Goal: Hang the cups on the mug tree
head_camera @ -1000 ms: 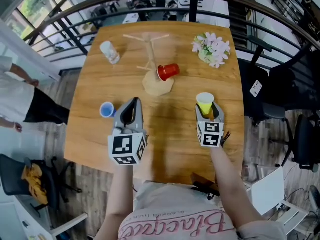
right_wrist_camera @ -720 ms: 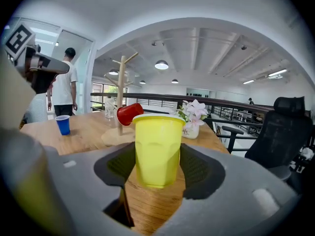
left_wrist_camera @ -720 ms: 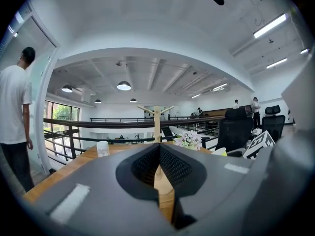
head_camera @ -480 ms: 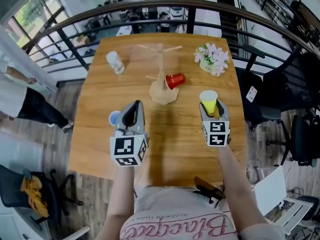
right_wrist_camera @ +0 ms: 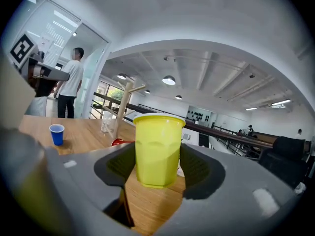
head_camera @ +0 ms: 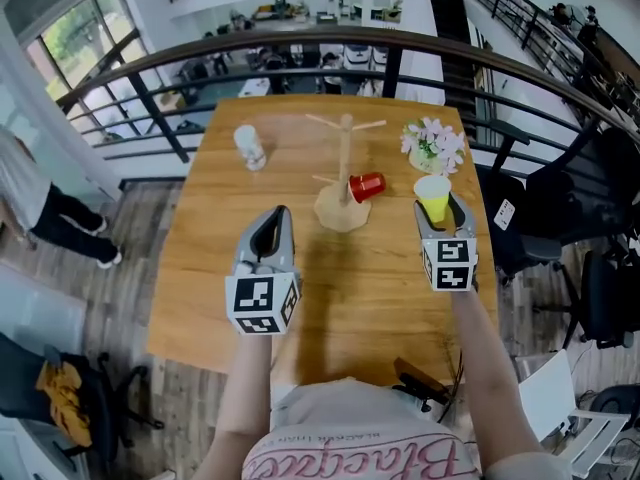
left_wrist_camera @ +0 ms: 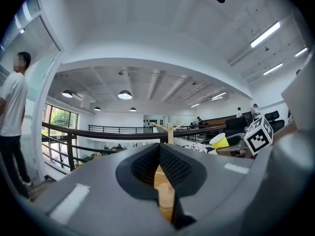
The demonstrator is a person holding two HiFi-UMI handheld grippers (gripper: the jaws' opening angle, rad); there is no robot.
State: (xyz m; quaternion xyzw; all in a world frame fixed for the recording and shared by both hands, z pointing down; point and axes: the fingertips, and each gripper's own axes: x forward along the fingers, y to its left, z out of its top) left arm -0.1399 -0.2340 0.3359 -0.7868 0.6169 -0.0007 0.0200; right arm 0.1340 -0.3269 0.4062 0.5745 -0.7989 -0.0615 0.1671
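Nearest the person, the left gripper (head_camera: 272,220) is pressed together and empty. The right gripper (head_camera: 438,211) pinches the yellow cup (head_camera: 433,195) upright, aloft just right of the mug tree (head_camera: 345,173). I'd worry the thin plastic buckles or slips when tipped onto a peg, or nudges the red cup (head_camera: 367,186). The yellow cup is handleless, tapered, mouth up.

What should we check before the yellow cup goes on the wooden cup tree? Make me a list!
1. Is the yellow plastic cup upright and squeezed between the right gripper jaws? ok.
2. Is the left gripper shut, with nothing in its jaws? ok.
3. Is the wooden mug tree standing upright with its top pegs bare? ok.
4. Is the red plastic cup properly hooked on a low peg? cannot tell.
5. Is the pink flower bunch standing apart from the tree? ok.
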